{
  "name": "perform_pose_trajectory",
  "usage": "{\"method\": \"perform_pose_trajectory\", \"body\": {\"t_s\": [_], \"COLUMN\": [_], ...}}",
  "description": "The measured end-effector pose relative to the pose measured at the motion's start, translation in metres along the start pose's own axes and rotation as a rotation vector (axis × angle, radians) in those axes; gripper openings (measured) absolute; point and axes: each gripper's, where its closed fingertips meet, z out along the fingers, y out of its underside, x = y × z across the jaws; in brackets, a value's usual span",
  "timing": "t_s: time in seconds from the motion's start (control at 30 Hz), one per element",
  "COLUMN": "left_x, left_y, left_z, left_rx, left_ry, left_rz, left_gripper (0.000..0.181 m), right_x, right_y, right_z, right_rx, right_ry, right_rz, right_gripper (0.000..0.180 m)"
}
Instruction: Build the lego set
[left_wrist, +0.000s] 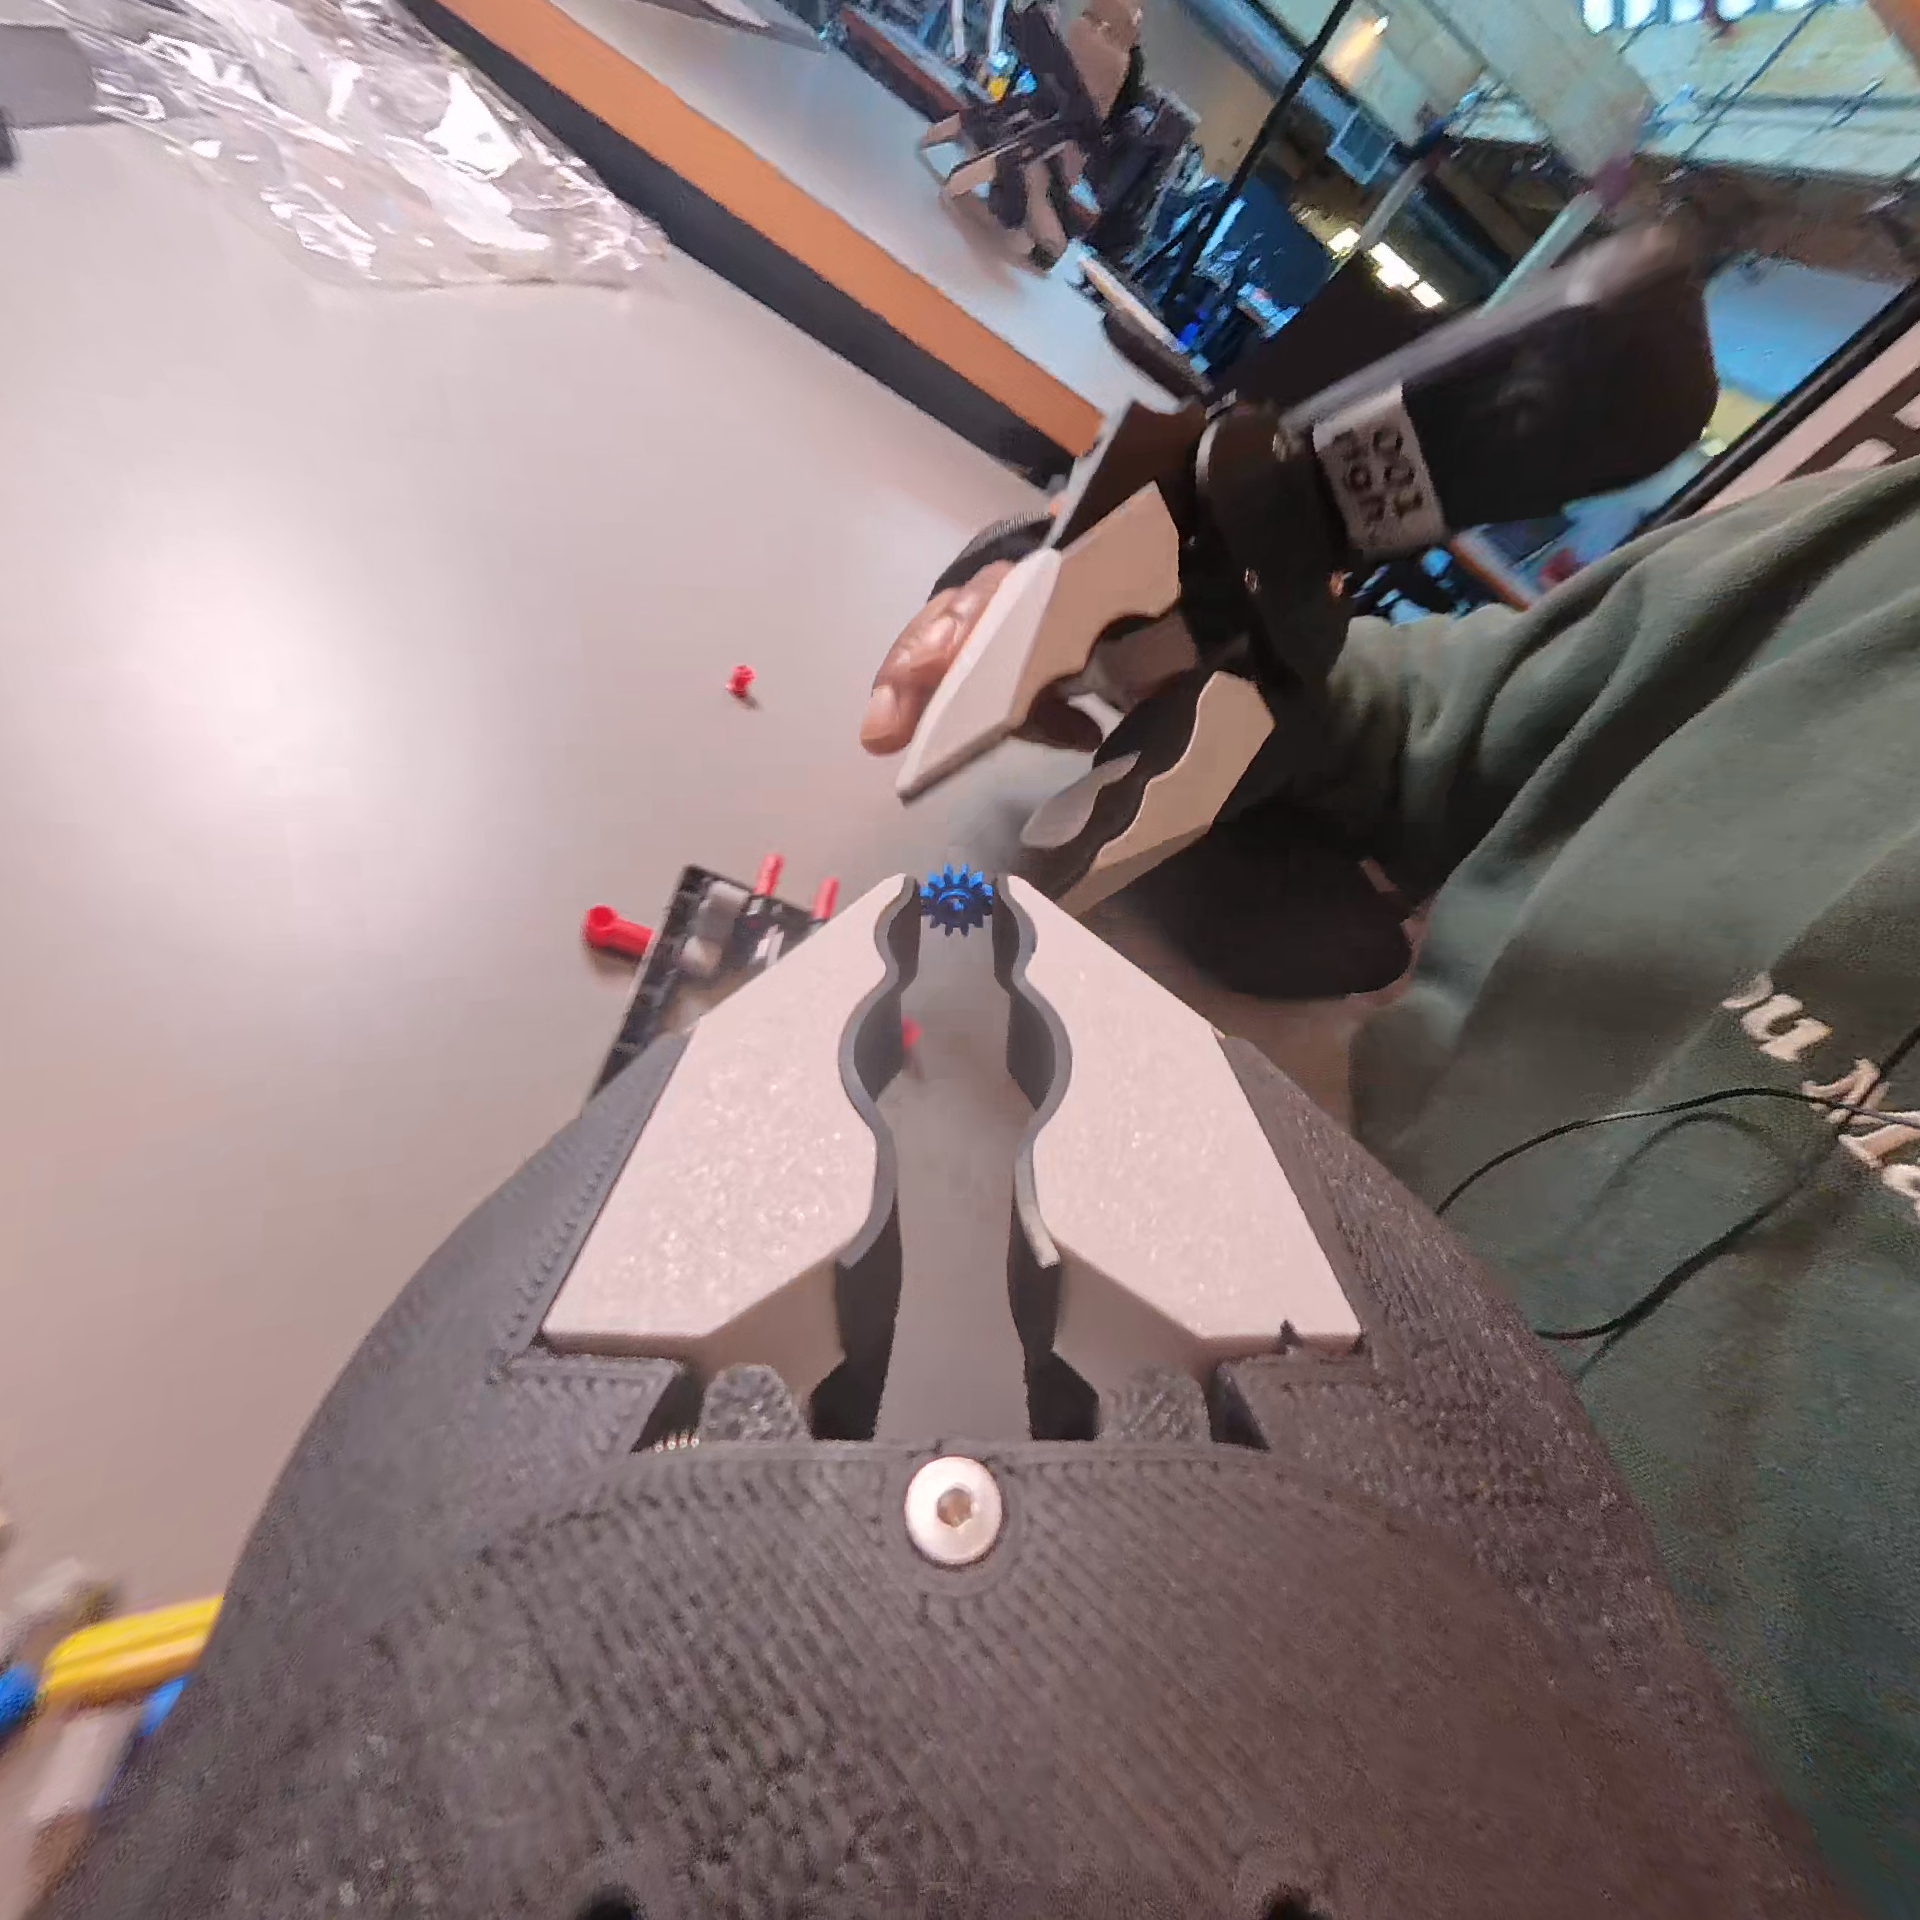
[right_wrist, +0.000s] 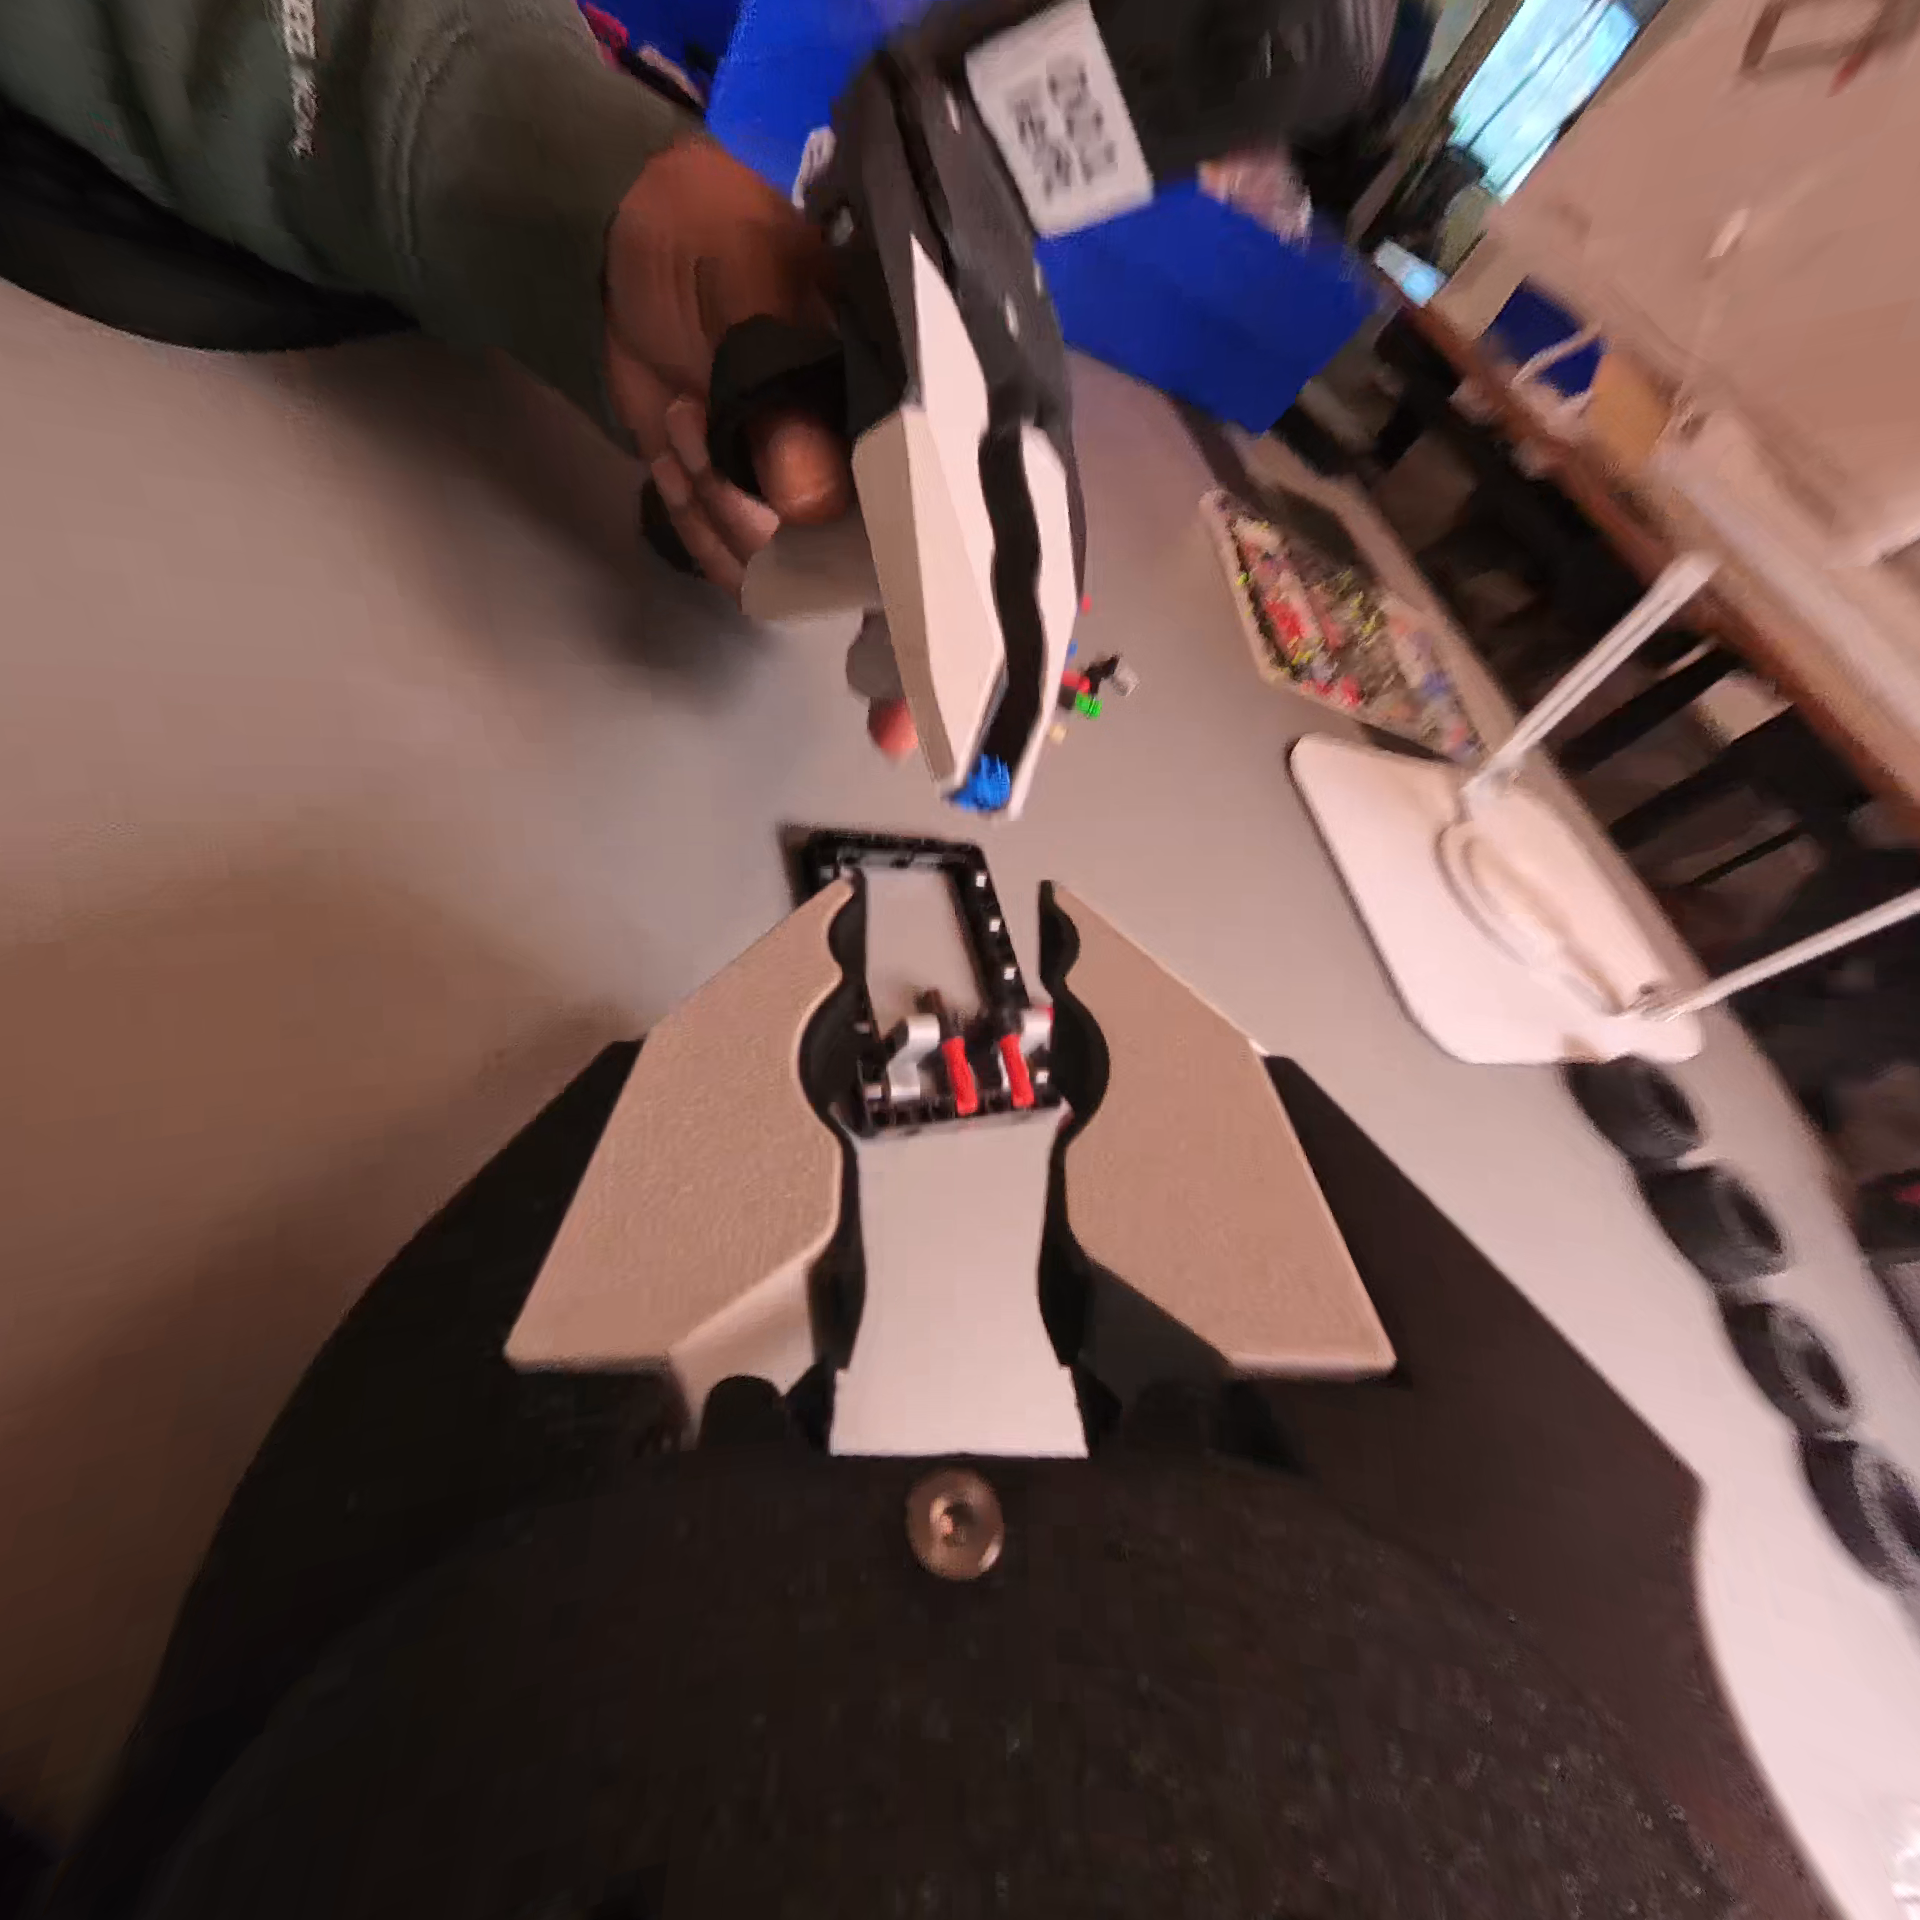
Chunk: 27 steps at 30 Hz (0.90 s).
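Observation:
My left gripper (left_wrist: 958, 891) is shut on a small blue gear (left_wrist: 958, 900), pinched at its fingertips and held in the air. In the right wrist view it (right_wrist: 982, 800) hangs just above the far end of the black frame (right_wrist: 896, 846) with the gear (right_wrist: 982, 777) at its tips. The frame lies flat on the grey table with two red pins (right_wrist: 958, 1070) in its near end. My right gripper (right_wrist: 945, 888) is open and empty above the frame, which shows through its gap. In the left wrist view it (left_wrist: 971, 810) hovers beyond the gear.
A red connector (left_wrist: 613, 928) and a small red piece (left_wrist: 740, 681) lie loose on the table. A clear plastic bag (left_wrist: 364, 135) lies far left. Yellow and blue parts (left_wrist: 125, 1662) lie near left. A parts tray (right_wrist: 1330, 613), white stand base (right_wrist: 1455, 904) and black tyres (right_wrist: 1714, 1226) sit right. Less than 4 cm separates the two grippers' tips. The red connector (left_wrist: 613, 928) is about 8 centimeters from both grippers' fingertips.

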Motion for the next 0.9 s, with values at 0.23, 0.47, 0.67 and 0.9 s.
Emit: {"method": "perform_pose_trajectory", "body": {"t_s": [0.23,0.47,0.67,0.9], "left_x": [-0.034,-0.040,-0.042,-0.040], "left_y": [0.026,0.041,0.044,0.034], "left_z": [-0.009,0.003,0.003,-0.001], "left_rx": [-0.149,-0.255,-0.268,-0.201], "left_ry": [-0.141,-0.216,-0.237,-0.233], "left_rz": [0.041,0.185,0.213,0.218], "left_gripper": [0.012,0.012,0.012,0.012], "right_x": [0.005,-0.001,-0.005,0.006], "right_y": [0.066,0.074,0.068,0.053], "right_z": [0.001,0.017,0.024,0.020], "right_rx": [-0.332,-0.469,-0.488,-0.422], "right_ry": [-0.281,-0.496,-0.543,-0.426], "right_rz": [0.155,0.080,0.038,-0.055], "right_gripper": [0.063,0.063,0.056,0.056]}}
